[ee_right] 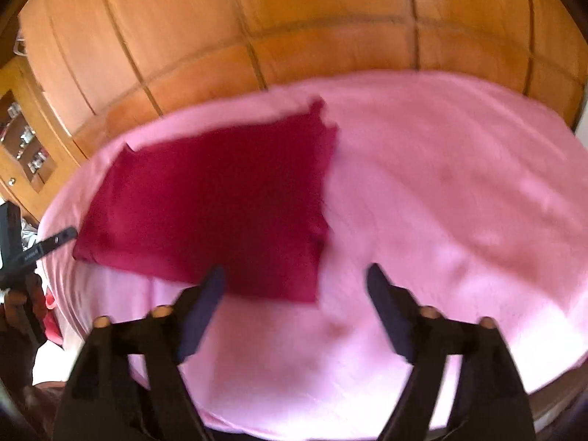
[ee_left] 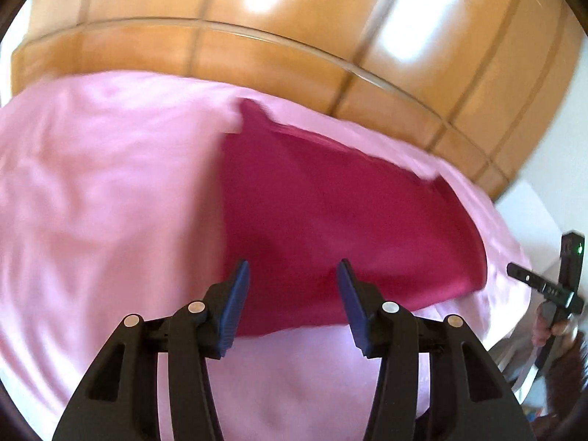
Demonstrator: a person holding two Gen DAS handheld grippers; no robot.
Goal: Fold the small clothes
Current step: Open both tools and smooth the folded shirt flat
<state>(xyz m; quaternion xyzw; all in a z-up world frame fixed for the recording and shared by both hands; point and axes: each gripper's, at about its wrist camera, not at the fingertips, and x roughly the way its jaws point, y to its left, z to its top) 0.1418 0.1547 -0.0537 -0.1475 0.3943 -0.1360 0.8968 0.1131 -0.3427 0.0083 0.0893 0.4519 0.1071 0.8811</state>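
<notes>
Magenta garment (ee_left: 341, 228) flat on pink sheet (ee_left: 110, 202), left wrist view; left gripper (ee_left: 294, 286) fingers spread, empty, above near hem. Right wrist view: right gripper (ee_right: 294, 294) fingers spread, empty, over garment's (ee_right: 213, 205) near corner.

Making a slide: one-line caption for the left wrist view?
Open left tool hovers over a magenta garment lying flat on a pink sheet.

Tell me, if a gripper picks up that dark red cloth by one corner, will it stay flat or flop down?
The dark red cloth would probably flop and hang: it lies limp and flat on the pink sheet, like thin fabric. It likely feels light. Pushed, it may bunch up, since its far edge already looks crumpled.
</notes>
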